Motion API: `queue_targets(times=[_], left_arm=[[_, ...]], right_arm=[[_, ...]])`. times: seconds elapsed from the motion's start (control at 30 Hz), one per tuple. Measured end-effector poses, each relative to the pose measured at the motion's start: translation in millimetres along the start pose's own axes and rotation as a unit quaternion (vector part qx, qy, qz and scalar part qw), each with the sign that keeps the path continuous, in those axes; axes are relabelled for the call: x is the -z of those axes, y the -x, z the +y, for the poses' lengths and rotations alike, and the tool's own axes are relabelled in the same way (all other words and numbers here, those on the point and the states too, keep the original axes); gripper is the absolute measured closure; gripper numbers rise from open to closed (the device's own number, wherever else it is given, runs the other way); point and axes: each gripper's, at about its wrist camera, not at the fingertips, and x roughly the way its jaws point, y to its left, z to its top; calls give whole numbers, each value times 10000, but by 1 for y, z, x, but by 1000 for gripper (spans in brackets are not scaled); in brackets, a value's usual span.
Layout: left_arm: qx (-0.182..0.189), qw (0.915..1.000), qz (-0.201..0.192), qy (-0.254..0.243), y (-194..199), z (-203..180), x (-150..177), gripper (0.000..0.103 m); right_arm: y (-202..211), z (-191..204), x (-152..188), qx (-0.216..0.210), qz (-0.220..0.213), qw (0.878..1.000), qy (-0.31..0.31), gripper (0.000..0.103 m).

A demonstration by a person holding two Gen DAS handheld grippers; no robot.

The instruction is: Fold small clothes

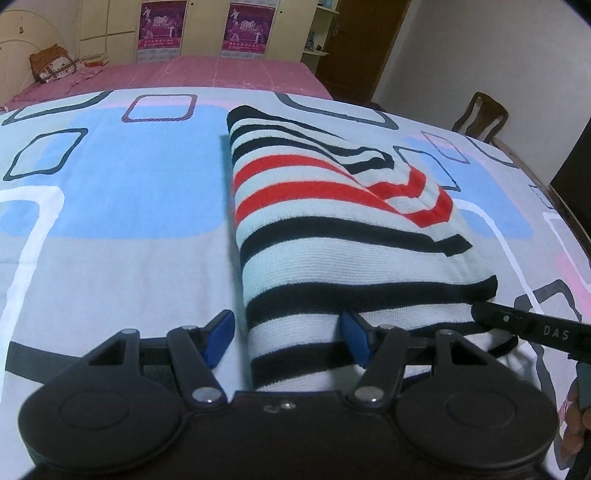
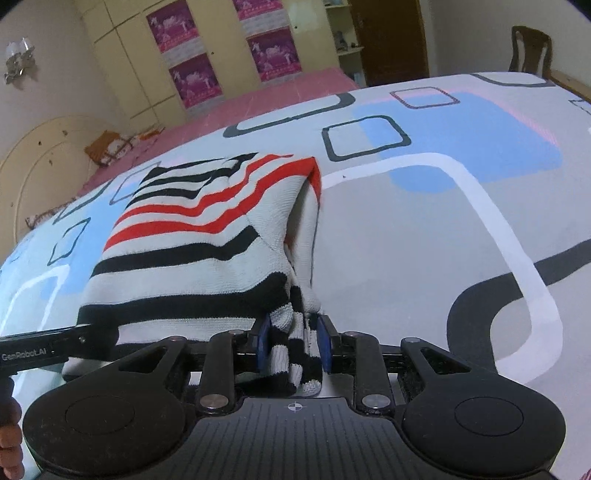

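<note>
A white knitted sweater [image 1: 332, 229] with black and red stripes lies folded lengthwise on the patterned bed sheet [image 1: 110, 229]. My left gripper [image 1: 288, 338] is open; its near left edge lies between the blue pads, one pad [image 1: 218, 341] resting on the sheet, the other [image 1: 354, 339] on the cloth. In the right wrist view the sweater [image 2: 192, 240] stretches away to the left. My right gripper [image 2: 293, 347] is shut on its bunched near right corner. The right gripper's finger also shows in the left wrist view [image 1: 532, 325], at the sweater's right edge.
The sheet [image 2: 443, 229] carries blue, grey and white rounded squares. Behind it lies a pink bed cover [image 1: 207, 74] with a pillow [image 1: 55, 66]. Wardrobe doors with purple posters [image 1: 162, 26] stand at the back. A wooden chair [image 1: 480, 114] stands at the right.
</note>
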Motion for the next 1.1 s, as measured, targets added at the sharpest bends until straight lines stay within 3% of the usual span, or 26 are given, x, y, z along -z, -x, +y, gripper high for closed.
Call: queue_targets(times=[0.4, 0.67, 0.9, 1.0, 1.1], left_arm=[[-122, 9995, -206, -229, 16, -14, -20, 43], [-253, 9982, -466, -288, 10, -20, -49, 43], [-403, 9982, -382, -234, -20, -17, -59, 41], [-393, 9984, -345, -235, -28, -14, -54, 39], [-376, 9984, -344, -238, -31, -13, -53, 37]], right_arm=[[34, 19, -42, -196, -424, 9978, 460, 77], [11, 37, -65, -166, -575, 9951, 783, 77], [-23, 40, -63, -15, -385, 9947, 955, 77], [-39, 35, -58, 297, -260, 9924, 1169, 77], [-51, 21, -54, 230, -74, 9944, 1025, 77]])
